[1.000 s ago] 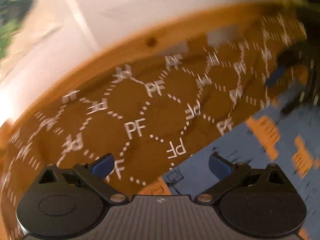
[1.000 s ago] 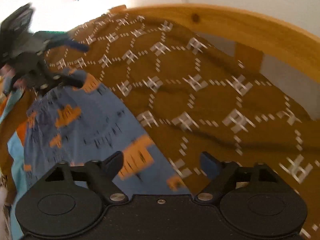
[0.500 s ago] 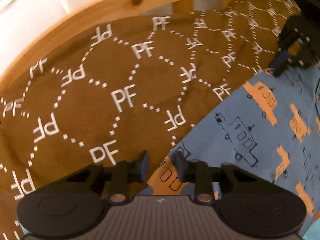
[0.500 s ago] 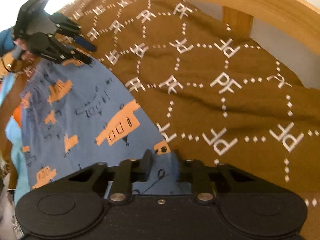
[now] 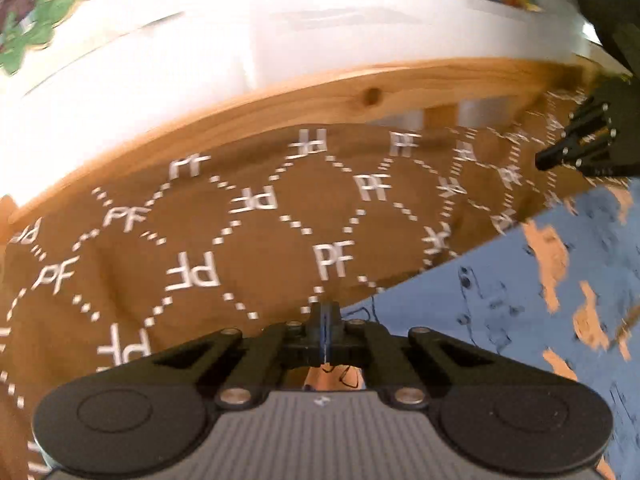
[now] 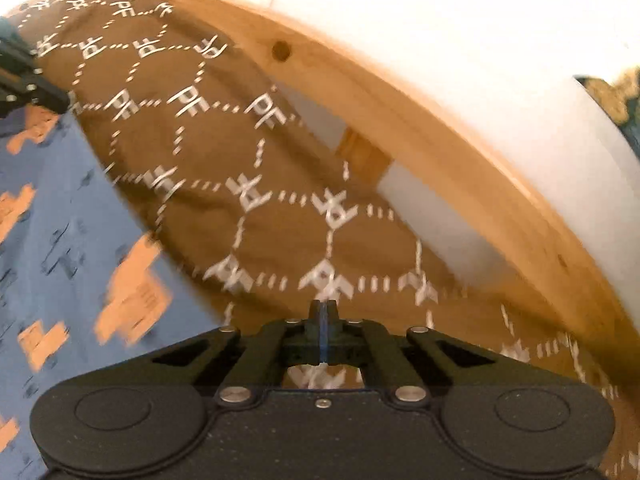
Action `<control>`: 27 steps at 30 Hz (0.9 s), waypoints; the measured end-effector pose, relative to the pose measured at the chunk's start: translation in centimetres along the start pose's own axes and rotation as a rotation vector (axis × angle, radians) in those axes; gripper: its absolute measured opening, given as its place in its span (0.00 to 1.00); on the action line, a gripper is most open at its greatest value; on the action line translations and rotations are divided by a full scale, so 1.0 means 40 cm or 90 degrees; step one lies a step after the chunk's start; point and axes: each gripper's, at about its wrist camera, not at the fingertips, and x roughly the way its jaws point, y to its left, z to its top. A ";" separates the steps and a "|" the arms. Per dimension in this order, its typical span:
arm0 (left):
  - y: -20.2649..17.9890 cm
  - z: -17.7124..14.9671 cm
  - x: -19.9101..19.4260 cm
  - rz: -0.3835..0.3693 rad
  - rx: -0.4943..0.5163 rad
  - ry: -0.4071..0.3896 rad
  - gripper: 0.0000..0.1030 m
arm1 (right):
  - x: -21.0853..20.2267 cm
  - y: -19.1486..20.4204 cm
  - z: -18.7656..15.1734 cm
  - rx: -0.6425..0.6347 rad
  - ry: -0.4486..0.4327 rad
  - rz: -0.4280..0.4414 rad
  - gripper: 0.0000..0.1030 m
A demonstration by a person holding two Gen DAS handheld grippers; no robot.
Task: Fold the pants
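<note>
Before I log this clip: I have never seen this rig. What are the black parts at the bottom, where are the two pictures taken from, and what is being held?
No robot arm here: a person carries a two-finger gripper in each hand, each with a fisheye camera looking along its fingers. One picture is from the left gripper, the other from the right gripper; the black parts are their linkages. Both are shut. The blue pants with orange vehicles lie on a brown bedspread printed "PF", beside a wooden bed rail. The left gripper appears to pinch the pants' edge; the right one's hold cannot be seen.
</note>
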 end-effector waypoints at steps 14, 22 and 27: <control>0.064 -0.003 -0.056 0.019 -0.103 0.064 0.61 | -0.008 -0.058 -0.106 0.090 -0.073 0.227 0.67; 0.013 -0.049 -0.022 0.032 0.023 0.131 0.37 | 0.100 0.036 -0.058 0.032 -0.011 0.243 0.60; -0.011 -0.051 0.004 0.052 0.046 0.138 0.01 | 0.112 0.065 -0.061 0.005 0.008 0.256 0.03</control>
